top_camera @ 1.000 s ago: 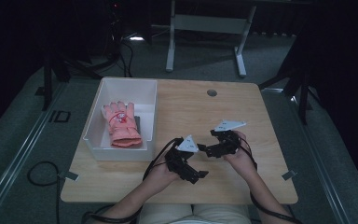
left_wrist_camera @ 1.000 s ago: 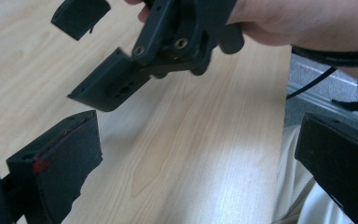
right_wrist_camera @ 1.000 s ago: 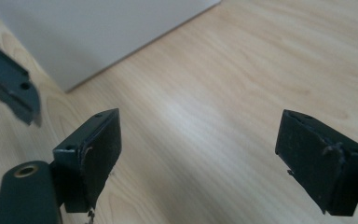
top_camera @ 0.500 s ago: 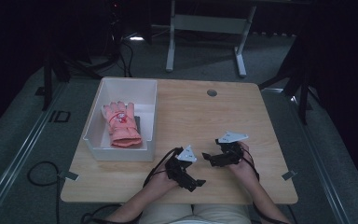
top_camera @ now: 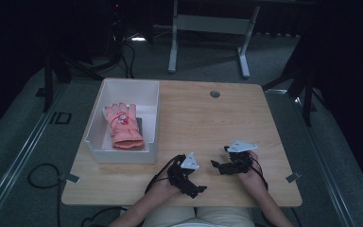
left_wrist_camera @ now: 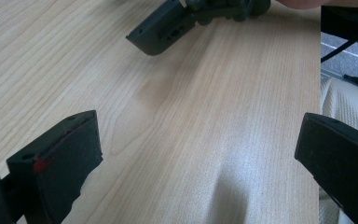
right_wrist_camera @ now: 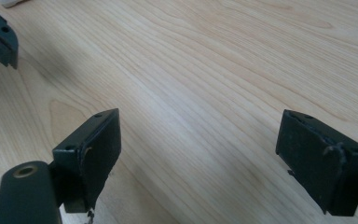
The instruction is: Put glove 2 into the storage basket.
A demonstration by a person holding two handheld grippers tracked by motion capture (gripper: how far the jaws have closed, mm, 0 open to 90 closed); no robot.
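A pink glove [top_camera: 123,126] lies flat in a white bin [top_camera: 150,97] at the table's left. My left gripper [top_camera: 194,187] rests low near the front edge, jaws wide apart over bare wood [left_wrist_camera: 200,154], holding nothing. My right gripper [top_camera: 220,166] sits just to its right, also open over bare wood [right_wrist_camera: 198,144] with nothing between its jaws. The two grippers are close together, and one jaw of the right gripper [left_wrist_camera: 161,30] shows at the top of the left gripper view.
The wooden table [top_camera: 208,123] has a round cable hole [top_camera: 214,93] near its far edge. The table's front edge [left_wrist_camera: 319,116] runs just right of the left gripper. A metal frame [top_camera: 208,23] stands on the floor beyond the table.
Both grippers have drawn back toward the table's front edge and lowered. The glove and bin have not moved.
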